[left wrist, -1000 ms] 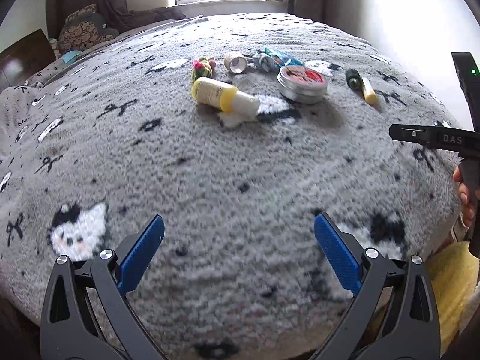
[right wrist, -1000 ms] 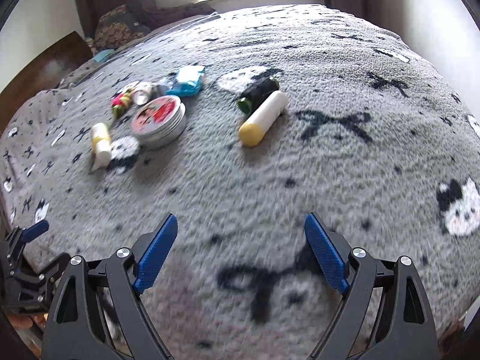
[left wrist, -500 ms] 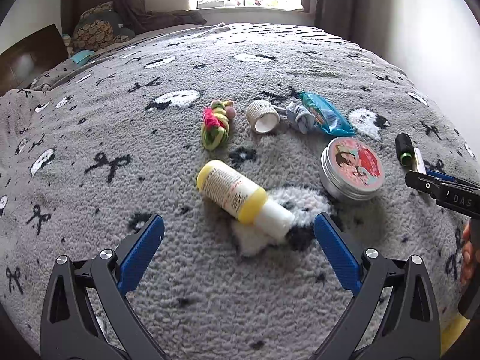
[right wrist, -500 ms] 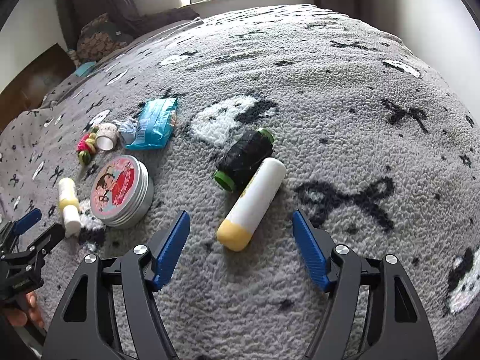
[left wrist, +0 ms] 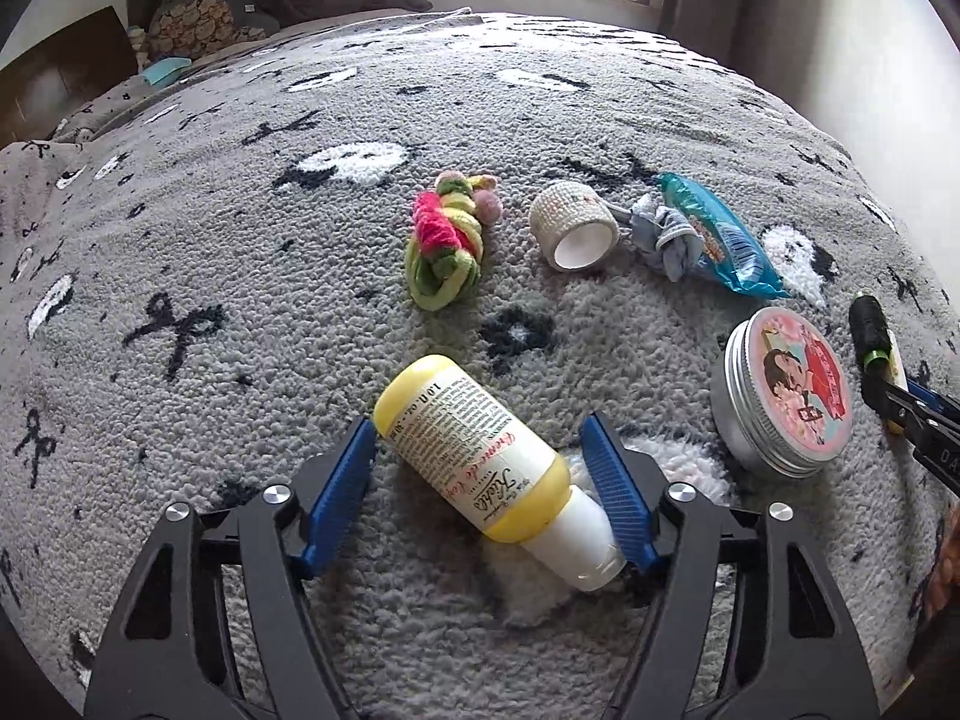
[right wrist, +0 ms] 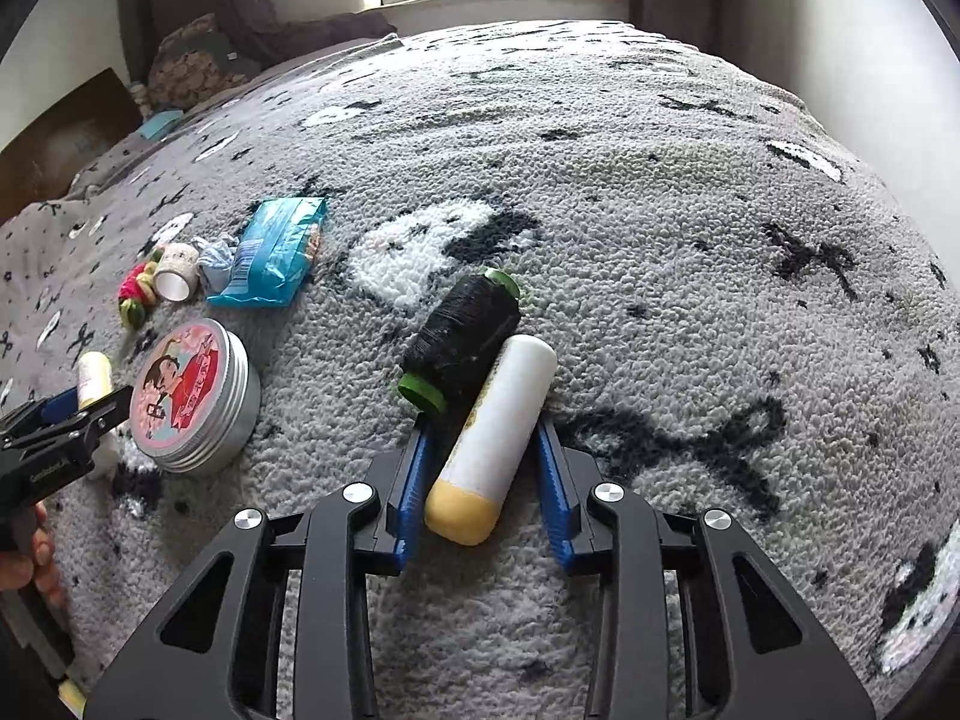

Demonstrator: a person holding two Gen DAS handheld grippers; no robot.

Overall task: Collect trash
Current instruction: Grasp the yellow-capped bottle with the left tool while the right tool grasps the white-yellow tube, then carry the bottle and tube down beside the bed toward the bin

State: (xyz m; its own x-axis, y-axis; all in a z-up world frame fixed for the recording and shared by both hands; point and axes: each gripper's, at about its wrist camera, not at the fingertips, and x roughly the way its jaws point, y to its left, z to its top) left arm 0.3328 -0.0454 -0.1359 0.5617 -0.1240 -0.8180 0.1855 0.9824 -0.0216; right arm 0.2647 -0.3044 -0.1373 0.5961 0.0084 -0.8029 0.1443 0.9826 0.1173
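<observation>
On a bed spread with a grey fleece blanket, a person works two pairs of tongs at once over a scatter of small clutter. Left tongs, jaws closing, straddle a yellow lotion bottle lying slantwise on the blanket; the blue pads look at or near its two ends, though a firm pinch cannot be confirmed. Right tongs, also closing, bracket a white tube with a yellow cap, which lies touching a spool of black thread; a narrow gap shows on the right-hand side, so the tube is not yet pinched. Nothing appears collected so far: a round tin, a blue wrapper, a roll of tape, a crumpled grey scrap and a knot of bright yarn lie untouched nearby, and no bin shows in either view.
</observation>
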